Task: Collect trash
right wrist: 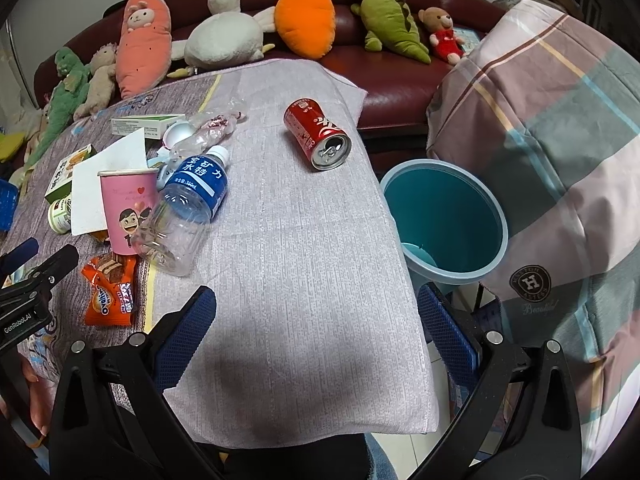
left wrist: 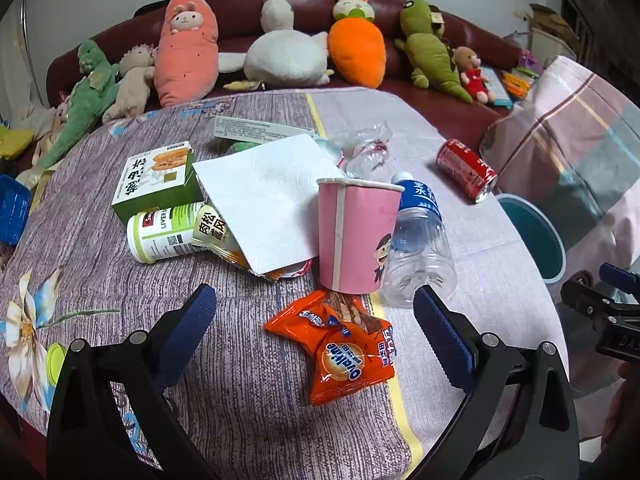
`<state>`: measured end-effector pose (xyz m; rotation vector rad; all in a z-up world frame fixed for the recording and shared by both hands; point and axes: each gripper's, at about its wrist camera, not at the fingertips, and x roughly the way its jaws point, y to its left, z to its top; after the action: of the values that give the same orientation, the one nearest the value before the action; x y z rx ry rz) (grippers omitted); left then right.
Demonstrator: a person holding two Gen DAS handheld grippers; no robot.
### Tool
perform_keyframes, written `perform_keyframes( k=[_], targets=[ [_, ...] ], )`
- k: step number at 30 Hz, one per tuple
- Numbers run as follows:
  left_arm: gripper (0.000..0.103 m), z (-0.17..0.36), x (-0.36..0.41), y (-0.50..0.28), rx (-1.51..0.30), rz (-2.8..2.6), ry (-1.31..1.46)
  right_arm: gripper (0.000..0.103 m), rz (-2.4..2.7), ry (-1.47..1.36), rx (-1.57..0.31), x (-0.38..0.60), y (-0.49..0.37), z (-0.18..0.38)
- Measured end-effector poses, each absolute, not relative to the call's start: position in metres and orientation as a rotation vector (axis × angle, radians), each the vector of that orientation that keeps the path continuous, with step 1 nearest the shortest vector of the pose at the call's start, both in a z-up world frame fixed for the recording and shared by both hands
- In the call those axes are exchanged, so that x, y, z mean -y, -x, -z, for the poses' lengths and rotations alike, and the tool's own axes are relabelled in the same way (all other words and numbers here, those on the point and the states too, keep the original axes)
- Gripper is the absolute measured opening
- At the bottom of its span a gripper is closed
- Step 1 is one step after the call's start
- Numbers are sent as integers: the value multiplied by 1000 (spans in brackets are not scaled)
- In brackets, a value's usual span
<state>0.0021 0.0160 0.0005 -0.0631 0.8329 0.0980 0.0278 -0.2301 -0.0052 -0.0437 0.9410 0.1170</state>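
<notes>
Trash lies on a cloth-covered table [left wrist: 248, 400]. An orange Ovaltine wrapper [left wrist: 340, 348] lies just ahead of my open, empty left gripper [left wrist: 316, 320]. Behind it stand a pink paper cup [left wrist: 356, 236], a clear water bottle [left wrist: 420, 240] on its side, a white napkin [left wrist: 264, 200], a green box [left wrist: 156, 180], a white supplement jar [left wrist: 160, 232] and a red cola can [left wrist: 466, 170]. My right gripper [right wrist: 316, 312] is open and empty over bare cloth; the can [right wrist: 318, 134], bottle [right wrist: 184, 208] and cup [right wrist: 126, 212] lie ahead of it. A blue bin [right wrist: 444, 216] stands off the table's right edge.
A dark red sofa [right wrist: 392, 92] with several plush toys runs behind the table. A plaid-covered bulk [right wrist: 560, 160] stands right of the bin. A crumpled clear plastic wrapper [left wrist: 368, 148] and a long flat box [left wrist: 256, 130] lie at the table's back.
</notes>
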Motion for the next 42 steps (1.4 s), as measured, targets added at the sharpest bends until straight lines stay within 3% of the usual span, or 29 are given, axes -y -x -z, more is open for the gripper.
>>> perform_keyframes(
  k=[42],
  targets=[
    [99, -1, -42, -10, -827, -124, 77, 97, -110, 46, -960, 229, -41, 8]
  ],
)
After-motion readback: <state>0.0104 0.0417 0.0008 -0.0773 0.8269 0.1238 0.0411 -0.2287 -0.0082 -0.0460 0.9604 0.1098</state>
